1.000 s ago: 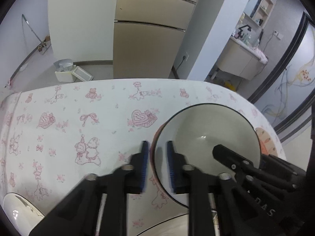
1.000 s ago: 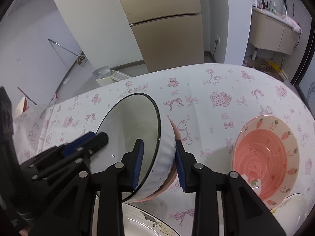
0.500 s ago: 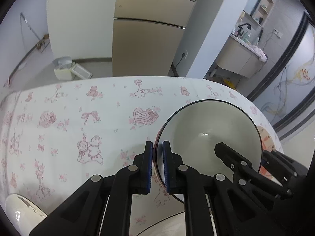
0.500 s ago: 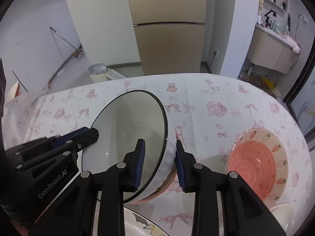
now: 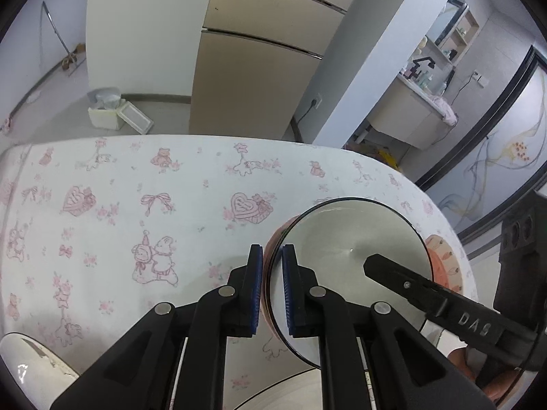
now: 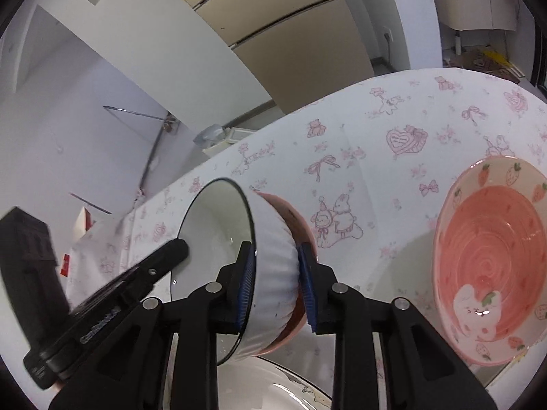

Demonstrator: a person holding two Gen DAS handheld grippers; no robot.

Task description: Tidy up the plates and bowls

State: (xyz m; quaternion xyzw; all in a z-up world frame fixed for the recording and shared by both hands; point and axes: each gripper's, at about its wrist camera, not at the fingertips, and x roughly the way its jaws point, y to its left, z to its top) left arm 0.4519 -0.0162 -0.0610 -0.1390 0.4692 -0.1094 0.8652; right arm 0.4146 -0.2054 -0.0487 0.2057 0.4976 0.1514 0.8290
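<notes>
Left gripper [image 5: 272,285] and right gripper [image 6: 276,282] both clamp nested white bowl [image 6: 273,256]; strawberry bowl [image 6: 492,259] near, plate [image 6: 273,386] below.

White bowl [image 6: 273,266] is nested in a pink bowl [image 6: 294,218], both tilted over the tablecloth [image 5: 136,184]. Strawberry bowl [image 6: 492,259] is set to their right. A plate [image 6: 273,386] is seen below, nr the camera.

Three bowls: white [image 6: 273,273], pink beneath [image 6: 294,218], strawberry [image 6: 492,256]; two plates [image 6: 273,389] [image 5: 30,372].
</notes>
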